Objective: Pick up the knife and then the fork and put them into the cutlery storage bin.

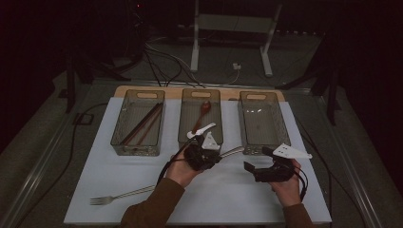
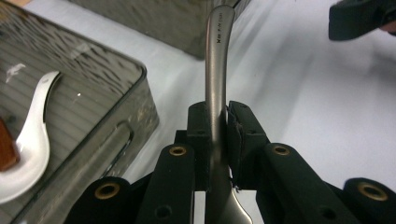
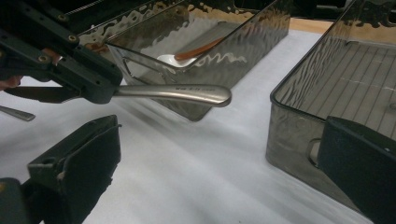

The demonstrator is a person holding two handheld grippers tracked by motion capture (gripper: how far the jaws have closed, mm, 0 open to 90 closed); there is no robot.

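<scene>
Left gripper (image 2: 217, 140) clamped on a metal utensil handle (image 2: 217, 70), centre frame, lifted before the middle bin (image 1: 200, 116). Right gripper (image 3: 210, 172) gaping, holding nothing, lower right, near the right bin (image 1: 263, 121).

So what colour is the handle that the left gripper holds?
Shiny silver-grey metal handle, best in the left gripper view.

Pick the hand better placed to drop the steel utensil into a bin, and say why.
Left. The left gripper is already clamped on the steel utensil, and holds it in front of the middle bin and the right bin. The right gripper stands open, with nothing between its fingers.
</scene>
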